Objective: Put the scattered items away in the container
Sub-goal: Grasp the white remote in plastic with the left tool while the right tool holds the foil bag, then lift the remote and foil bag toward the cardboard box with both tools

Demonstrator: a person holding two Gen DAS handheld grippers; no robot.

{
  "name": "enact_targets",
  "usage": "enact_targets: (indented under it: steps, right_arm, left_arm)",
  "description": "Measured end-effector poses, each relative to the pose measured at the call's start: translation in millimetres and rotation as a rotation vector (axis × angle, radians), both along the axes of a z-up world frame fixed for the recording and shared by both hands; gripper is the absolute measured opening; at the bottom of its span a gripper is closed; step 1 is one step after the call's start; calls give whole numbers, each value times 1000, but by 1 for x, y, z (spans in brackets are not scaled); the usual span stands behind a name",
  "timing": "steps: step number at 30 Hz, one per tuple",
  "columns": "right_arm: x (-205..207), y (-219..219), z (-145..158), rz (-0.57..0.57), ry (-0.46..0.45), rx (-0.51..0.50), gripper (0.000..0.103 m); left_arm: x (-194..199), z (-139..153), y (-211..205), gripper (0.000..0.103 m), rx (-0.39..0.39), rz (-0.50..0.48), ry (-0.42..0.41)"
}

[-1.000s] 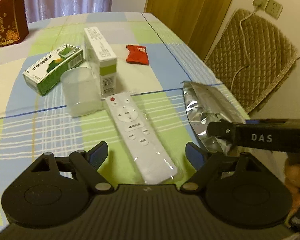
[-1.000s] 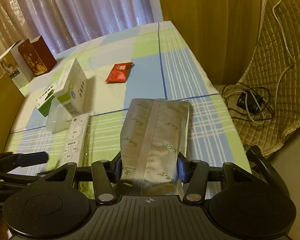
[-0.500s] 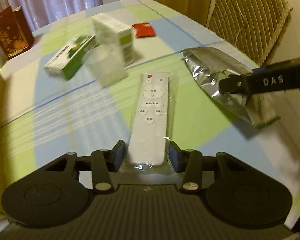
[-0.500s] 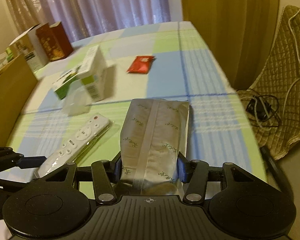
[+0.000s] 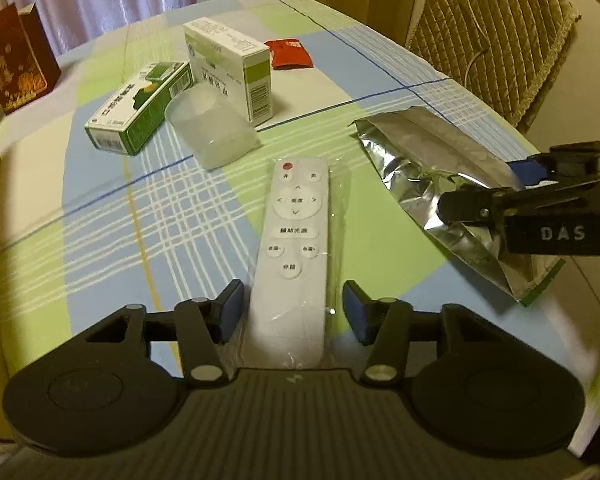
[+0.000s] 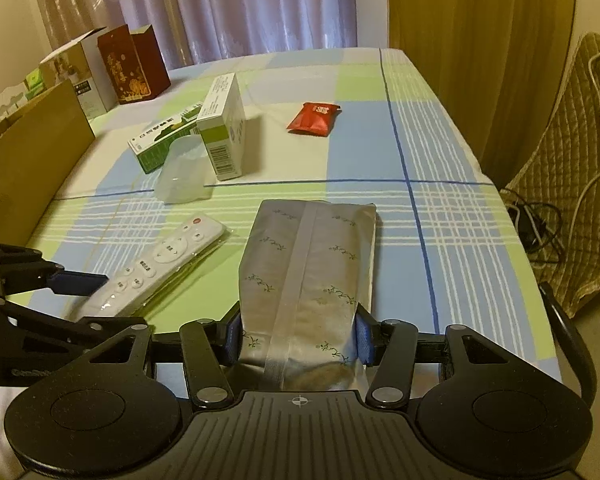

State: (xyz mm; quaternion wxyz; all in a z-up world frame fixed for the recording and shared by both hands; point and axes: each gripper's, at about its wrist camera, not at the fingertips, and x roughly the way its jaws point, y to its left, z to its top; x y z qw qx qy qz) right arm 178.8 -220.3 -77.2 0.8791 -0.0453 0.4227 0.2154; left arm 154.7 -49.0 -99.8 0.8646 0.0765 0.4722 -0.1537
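White plastic-wrapped remote (image 5: 290, 248) lies on the tablecloth between the left gripper's (image 5: 292, 312) parted jaws, so pinch its sides squarely, while the right gripper (image 6: 298, 338) clamps the foil pouch (image 6: 308, 276).

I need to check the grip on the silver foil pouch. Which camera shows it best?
The right wrist view: the silver foil pouch lies lengthwise between the right gripper fingers, both pads pressing its sides. The left wrist view shows only its crinkled side, partly behind that gripper.
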Motion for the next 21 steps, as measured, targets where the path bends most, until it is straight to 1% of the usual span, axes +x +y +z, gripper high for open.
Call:
enact_targets:
  steps: [2,3,4,5,8,11,13,15,16,21]
  right_arm:
    - [0,1,-1,0,-5,-6,57]
    - [0,1,-2,1,-6,-7,62]
    - [0,2,-3,-2,-4,-10,71]
    - [0,1,-4,-13,-4,-15,73]
    - [3,-1,-8,-30,15,4,73]
    - [4,-1,-9,-37,13,9,73]
    - [5,1,-9,-30,17,7,71]
    - [3,2,-6,-21,9,-9,58]
    - [1,3,-4,-16,8,-14,55]
    - [-17,1,1,-48,11,-5,51]
  left_arm:
    - [-5,1,2,35,-1,3,2]
    - [-8,1,4,34,-4,5,3]
    - [-11,2,5,34,-5,6,3]
    - [-14,2,7,34,-7,7,3]
    - [-22,2,12,34,-11,7,2]
    - [-27,2,15,34,-12,10,-1]
    - [-28,2,15,34,-9,13,-2]
    - [-30,3,14,34,-8,11,1]
    - [-32,3,14,34,-10,12,4]
    - [-47,11,18,34,-12,13,2]
